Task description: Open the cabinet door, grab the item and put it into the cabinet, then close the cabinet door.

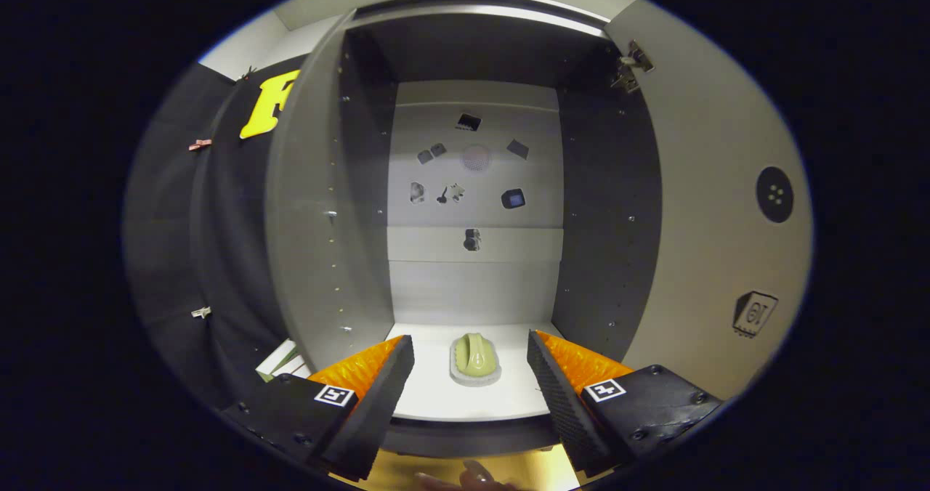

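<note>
At the lower centre of the frame the gripper [471, 375] is holding its fingers spread and empty while the green item [475, 358] is sitting on the cabinet [465, 396] floor between them, looking light, rounded and likely slippery, best pinched across its sides.

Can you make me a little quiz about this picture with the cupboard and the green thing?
1. True or false: the cabinet door is closed.
2. Where does the green item sit? A) on the cabinet floor B) between pressed fingers C) outside the cabinet
3. Fill in: the hand-held gripper has its fingers ___.

Key: 1 false, it stands open. 2 A, just ahead of the fingers. 3 open, apart, touching nothing.
</note>
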`<control>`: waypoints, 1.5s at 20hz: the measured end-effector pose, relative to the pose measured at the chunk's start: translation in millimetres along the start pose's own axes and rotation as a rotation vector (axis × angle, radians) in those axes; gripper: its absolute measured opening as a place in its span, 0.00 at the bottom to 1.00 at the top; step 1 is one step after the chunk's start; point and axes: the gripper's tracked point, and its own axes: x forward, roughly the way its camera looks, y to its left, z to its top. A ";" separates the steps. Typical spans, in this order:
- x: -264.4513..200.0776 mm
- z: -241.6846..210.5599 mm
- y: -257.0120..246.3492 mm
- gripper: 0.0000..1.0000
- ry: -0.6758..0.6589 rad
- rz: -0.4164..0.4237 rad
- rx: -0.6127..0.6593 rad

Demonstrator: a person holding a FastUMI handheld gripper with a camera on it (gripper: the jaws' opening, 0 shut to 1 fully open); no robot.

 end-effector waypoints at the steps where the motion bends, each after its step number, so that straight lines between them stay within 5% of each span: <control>1: -11.2 3.4 5.3 0.99 -0.022 0.015 0.006; 7: -87.4 21.6 23.6 0.98 -0.127 0.022 -0.016; 13: -174.8 10.2 -9.6 0.98 -0.158 -0.114 0.036; 24: -308.3 -9.5 -154.4 0.97 -0.117 -0.250 0.067; 30: -342.9 -2.6 -229.9 0.96 -0.179 -0.226 0.032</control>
